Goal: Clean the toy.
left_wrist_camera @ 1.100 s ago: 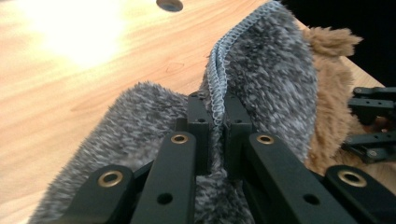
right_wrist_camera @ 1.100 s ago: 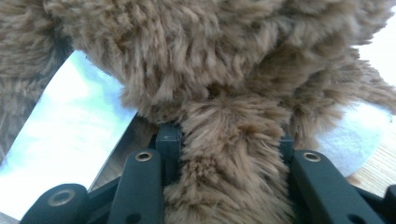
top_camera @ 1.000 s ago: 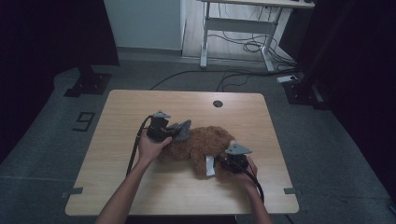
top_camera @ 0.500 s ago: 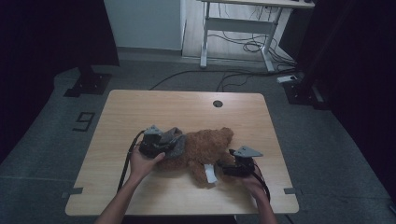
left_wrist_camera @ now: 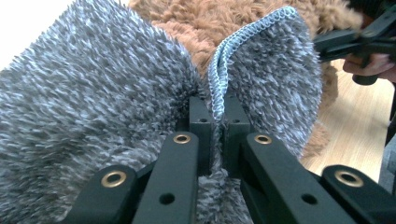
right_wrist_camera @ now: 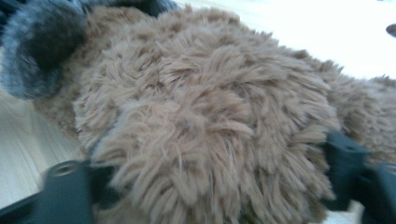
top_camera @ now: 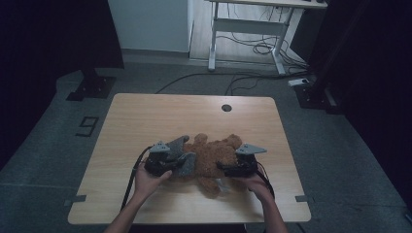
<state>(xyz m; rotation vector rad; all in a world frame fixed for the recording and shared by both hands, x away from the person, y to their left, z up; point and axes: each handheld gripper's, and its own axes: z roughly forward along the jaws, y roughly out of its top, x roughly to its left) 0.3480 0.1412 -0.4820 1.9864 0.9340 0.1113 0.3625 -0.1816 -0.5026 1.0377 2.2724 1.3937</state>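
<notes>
Left gripper [left_wrist_camera: 218, 122] jaws pinch the grey cloth [left_wrist_camera: 93, 93]; right gripper [top_camera: 232, 168] jaws straddle the teddy bear [top_camera: 211, 155]. Thin hem could slip free toward 3 o'clock.

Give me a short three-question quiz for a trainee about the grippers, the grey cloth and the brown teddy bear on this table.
1. True or false: the left gripper is shut on the stitched edge of the grey cloth.
2. What does the right gripper reach into? A) brown teddy bear B) a metal bowl C) a cardboard box
3. What does the teddy bear lie on?

Key: 1 true. 2 A. 3 The wooden table.
</notes>
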